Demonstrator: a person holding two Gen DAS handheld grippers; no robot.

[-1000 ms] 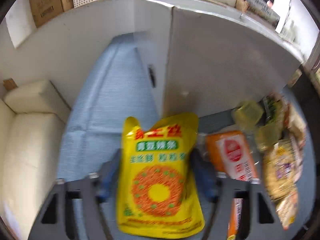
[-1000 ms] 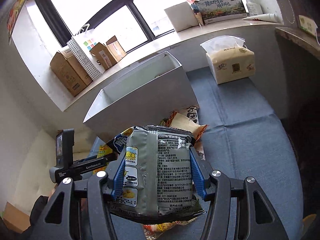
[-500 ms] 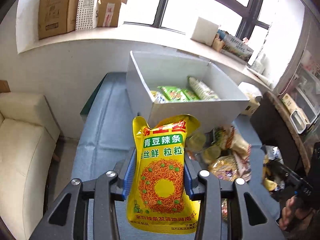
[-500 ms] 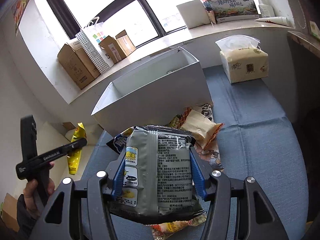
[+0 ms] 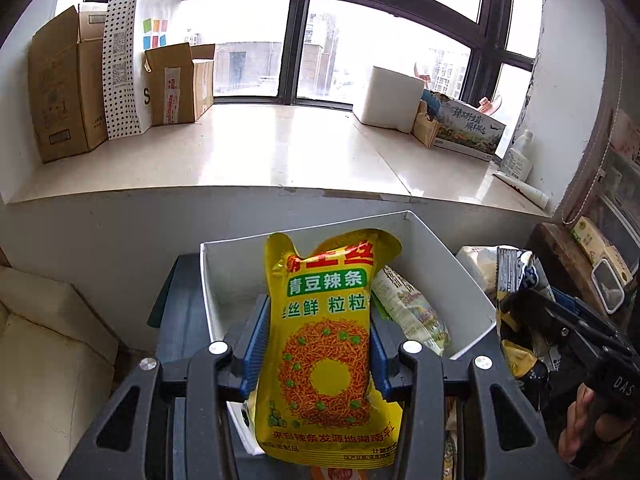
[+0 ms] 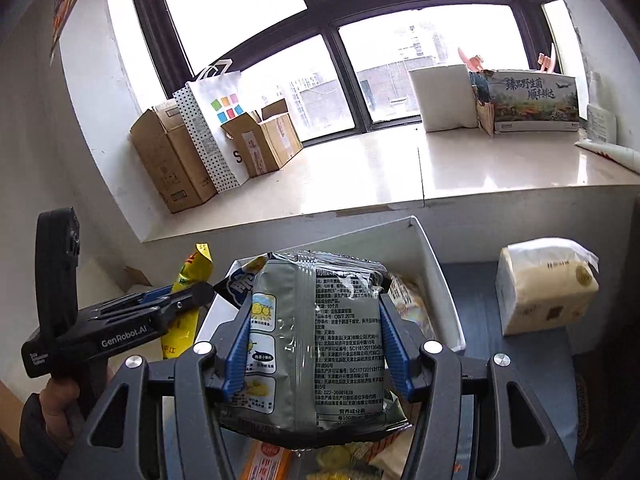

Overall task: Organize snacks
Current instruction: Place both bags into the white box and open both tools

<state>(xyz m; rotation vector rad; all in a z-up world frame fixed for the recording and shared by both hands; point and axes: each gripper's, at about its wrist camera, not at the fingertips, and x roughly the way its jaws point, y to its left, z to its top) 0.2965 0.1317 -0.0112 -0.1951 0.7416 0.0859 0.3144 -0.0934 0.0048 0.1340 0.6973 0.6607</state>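
My left gripper (image 5: 316,344) is shut on a yellow snack bag (image 5: 326,344) with green and red print, held upright over the near left end of the white box (image 5: 460,276). It also shows in the right wrist view (image 6: 182,312) at the left. My right gripper (image 6: 314,344) is shut on a grey chip bag (image 6: 316,344), held above the white box (image 6: 440,284). The box holds several snack packs, one pale pack (image 5: 408,308) plainly visible. The right gripper shows in the left wrist view (image 5: 572,328) with its bag.
Loose snacks (image 6: 340,456) lie on the blue cloth in front of the box. A tissue pack (image 6: 544,284) stands right of the box. Cardboard boxes (image 5: 60,80) and a dotted paper bag (image 5: 124,60) stand on the window ledge. A cream cushion (image 5: 48,352) is at left.
Both grippers have risen and moved forward with their bags, from the loose snacks up to above the white box. The left one now hangs over the box's near end.
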